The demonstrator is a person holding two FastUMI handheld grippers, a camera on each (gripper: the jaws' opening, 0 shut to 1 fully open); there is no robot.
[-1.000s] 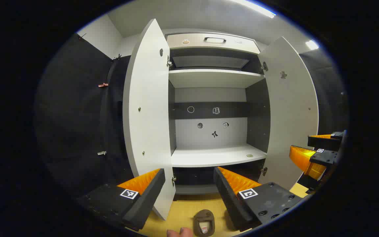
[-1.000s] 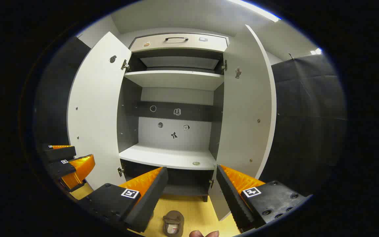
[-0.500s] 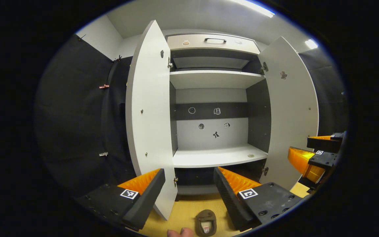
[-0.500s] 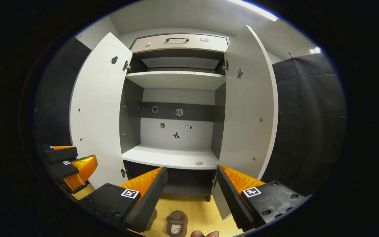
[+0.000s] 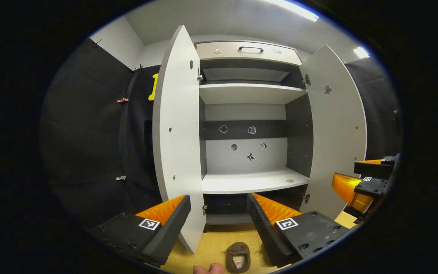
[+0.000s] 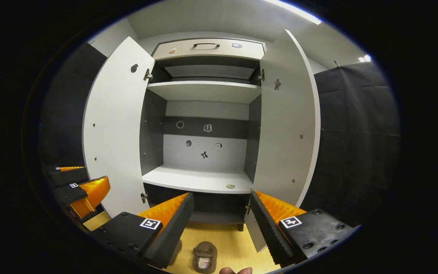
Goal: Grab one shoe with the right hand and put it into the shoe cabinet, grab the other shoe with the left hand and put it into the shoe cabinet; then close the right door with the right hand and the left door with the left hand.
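A: Tool state?

B: I read my left gripper (image 5: 219, 213) with fingers spread apart, nothing between them; right gripper (image 6: 222, 213) the same, empty.

A: Shoes?

B: One brown shoe (image 5: 237, 257) lies on the yellow floor (image 5: 213, 243) just below the left gripper. In the right gripper view a shoe (image 6: 204, 257) lies likewise, in front of the shoe cabinet (image 6: 200, 179). A second dark shape at the finger's edge: cannot tell.

A: View differences?

B: Left gripper view shows the left door (image 5: 177, 137) edge-on; right gripper view shows the right door (image 6: 287, 125) that way. Both stand open.

A: Versus one second ago?

B: Cabinet sits slightly lower in frame; shoes unmoved, grippers still spread.
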